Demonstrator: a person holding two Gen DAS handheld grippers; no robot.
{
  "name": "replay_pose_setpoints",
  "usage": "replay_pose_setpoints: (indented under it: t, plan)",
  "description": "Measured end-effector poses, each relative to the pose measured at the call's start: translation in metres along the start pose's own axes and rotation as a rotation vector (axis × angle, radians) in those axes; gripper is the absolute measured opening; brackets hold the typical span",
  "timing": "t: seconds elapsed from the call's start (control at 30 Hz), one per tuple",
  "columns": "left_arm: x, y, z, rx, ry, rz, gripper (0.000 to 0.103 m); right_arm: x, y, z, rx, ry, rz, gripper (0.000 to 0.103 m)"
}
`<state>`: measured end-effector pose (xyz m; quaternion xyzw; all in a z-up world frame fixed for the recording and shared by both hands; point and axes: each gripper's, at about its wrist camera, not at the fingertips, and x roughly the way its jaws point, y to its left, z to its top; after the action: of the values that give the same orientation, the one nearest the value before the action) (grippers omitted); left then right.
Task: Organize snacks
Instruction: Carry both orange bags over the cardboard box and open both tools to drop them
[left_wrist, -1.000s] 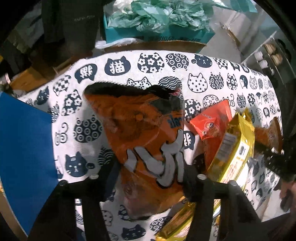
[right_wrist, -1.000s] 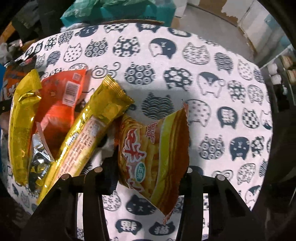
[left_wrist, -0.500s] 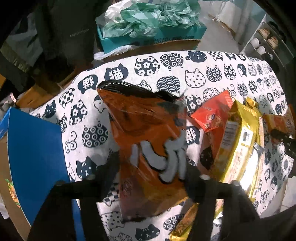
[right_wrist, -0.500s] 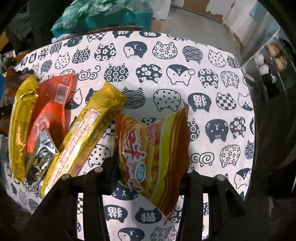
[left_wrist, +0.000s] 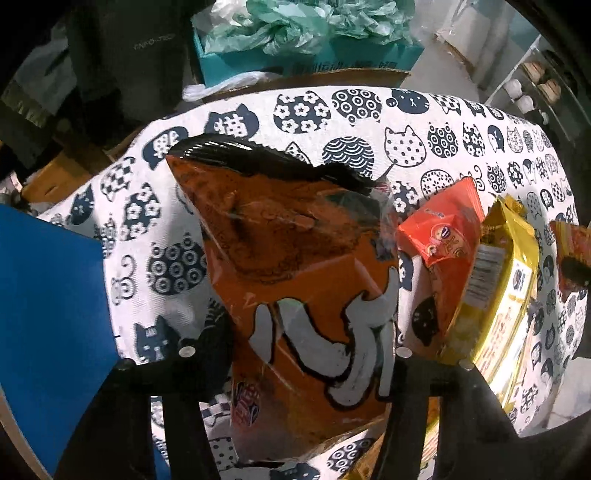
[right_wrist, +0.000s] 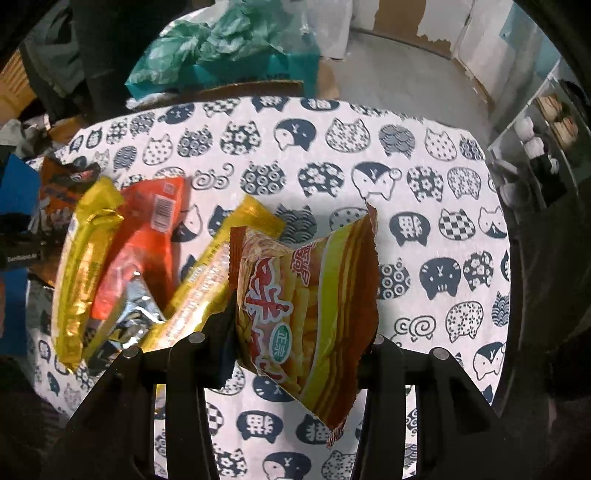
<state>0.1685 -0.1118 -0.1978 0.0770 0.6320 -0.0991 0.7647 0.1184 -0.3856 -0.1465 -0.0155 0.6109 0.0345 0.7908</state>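
My left gripper (left_wrist: 310, 350) is shut on a large orange chip bag (left_wrist: 295, 266) with white letters and a black top edge, held above the cat-print tablecloth (left_wrist: 354, 110). My right gripper (right_wrist: 299, 339) is shut on a smaller orange-yellow snack bag (right_wrist: 310, 295), also lifted. On the table lie a red-orange packet (right_wrist: 147, 236), a long gold packet (right_wrist: 218, 273) and another gold packet (right_wrist: 81, 269). The red-orange packet (left_wrist: 443, 236) and a gold packet (left_wrist: 506, 280) show to the right in the left wrist view.
A blue box (left_wrist: 48, 306) stands at the left table edge. Behind the table are a teal box with green plastic bags (left_wrist: 295, 33) and cardboard. A shelf with small items (right_wrist: 546, 140) is at the right. A silver wrapper (right_wrist: 129, 314) lies among the packets.
Both grippers have lifted and pulled back with their bags. More of the table's far edge and the floor behind shows in both views. The packets on the table have not moved.
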Motion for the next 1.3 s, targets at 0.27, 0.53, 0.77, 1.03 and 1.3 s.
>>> replay_pose_setpoints:
  t: [0.27,0.53,0.77,1.03,1.3]
  plan:
    - [-0.038,0.000,-0.014,0.034,-0.073,0.050,0.059,-0.027,0.028,0.009,-0.039,-0.053,0.022,0.042]
    - [-0.089,0.003,-0.033,0.072,-0.178,0.082,0.059,-0.062,0.063,0.016,-0.085,-0.096,0.069,0.042]
    - [-0.129,0.021,-0.051,0.076,-0.248,0.082,0.059,-0.084,0.095,0.020,-0.139,-0.137,0.096,0.042]
    - [-0.160,0.047,-0.080,0.064,-0.295,0.087,0.059,-0.100,0.133,0.025,-0.202,-0.162,0.136,0.042]
    - [-0.185,0.069,-0.097,0.059,-0.364,0.124,0.059,-0.116,0.179,0.035,-0.257,-0.182,0.179,0.042]
